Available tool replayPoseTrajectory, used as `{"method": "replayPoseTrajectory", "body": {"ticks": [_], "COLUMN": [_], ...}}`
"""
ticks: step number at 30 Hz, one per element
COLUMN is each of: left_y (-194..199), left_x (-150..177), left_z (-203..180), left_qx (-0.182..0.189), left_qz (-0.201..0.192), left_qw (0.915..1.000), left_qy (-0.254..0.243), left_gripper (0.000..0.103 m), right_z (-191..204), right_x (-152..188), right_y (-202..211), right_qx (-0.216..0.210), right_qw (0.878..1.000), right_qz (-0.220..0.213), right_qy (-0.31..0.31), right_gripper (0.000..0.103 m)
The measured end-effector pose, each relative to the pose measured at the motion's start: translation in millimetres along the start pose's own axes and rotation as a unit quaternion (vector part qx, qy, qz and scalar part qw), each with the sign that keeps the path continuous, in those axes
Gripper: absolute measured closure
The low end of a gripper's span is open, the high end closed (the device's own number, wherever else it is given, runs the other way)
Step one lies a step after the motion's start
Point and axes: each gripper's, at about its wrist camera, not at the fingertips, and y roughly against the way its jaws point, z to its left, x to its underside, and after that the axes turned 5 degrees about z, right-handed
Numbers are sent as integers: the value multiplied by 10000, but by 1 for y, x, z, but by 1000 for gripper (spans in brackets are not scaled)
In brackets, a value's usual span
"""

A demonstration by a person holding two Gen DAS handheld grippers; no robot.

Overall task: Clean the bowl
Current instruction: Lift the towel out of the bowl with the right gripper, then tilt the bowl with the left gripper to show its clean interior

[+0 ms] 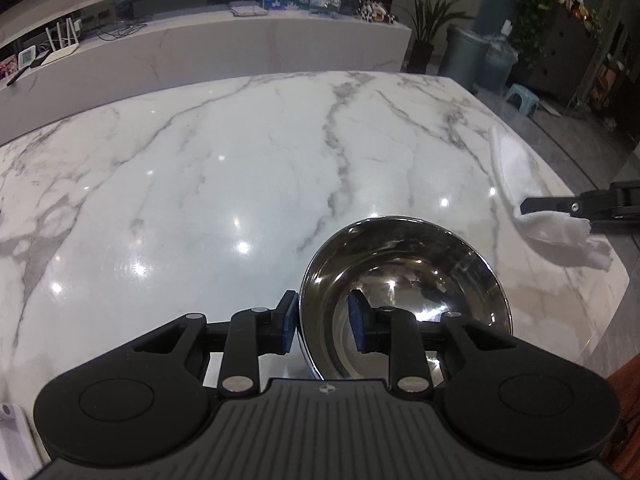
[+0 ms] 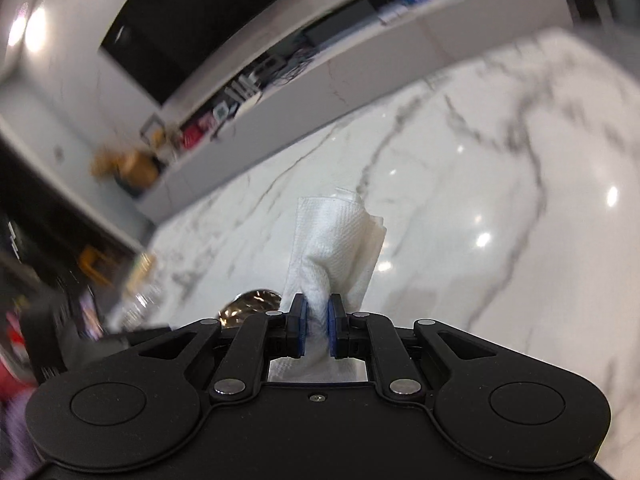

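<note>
Holding the steel bowl (image 1: 404,300) at the near right of the marble tabletop (image 1: 240,160), our left gripper (image 1: 324,320) has its jaws straddling the near-left rim, one pad inside, one outside. Our right gripper (image 2: 317,330), jaws pinching a white paper towel (image 2: 336,240), hangs right of the bowl with nothing between them.
</note>
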Motion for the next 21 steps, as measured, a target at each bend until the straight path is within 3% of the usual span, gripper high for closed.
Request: {"method": "replayPoseTrajectory", "body": {"ticks": [4,6,11,14,21], "left_y": [-1,-3,-12,-12,-8], "left_x": [5,6,8,9,14], "left_z": [4,3,-2,-6,-15], "left_qx": [224,174,83,-33,-294], "left_qz": [-48,-44,142,151,161], "left_qw": [9988,9989,9991,9995,9994], "left_qy": [425,424,382,283,129], "left_gripper": [64,64,64,63,63], "right_z": [-22,-23,-7,-8,-17], "right_x": [11,16,24,31,45], "right_y": [6,8,0,-7,-19], "right_qx": [-473,-448,589,957,1152], "right_qw": [9966,9951,9982,9953,9927], "right_qz": [-202,-247,-44,95,229], "right_qy": [-642,-845,-118,109,283], "right_gripper": [94,94,94,94,94]}}
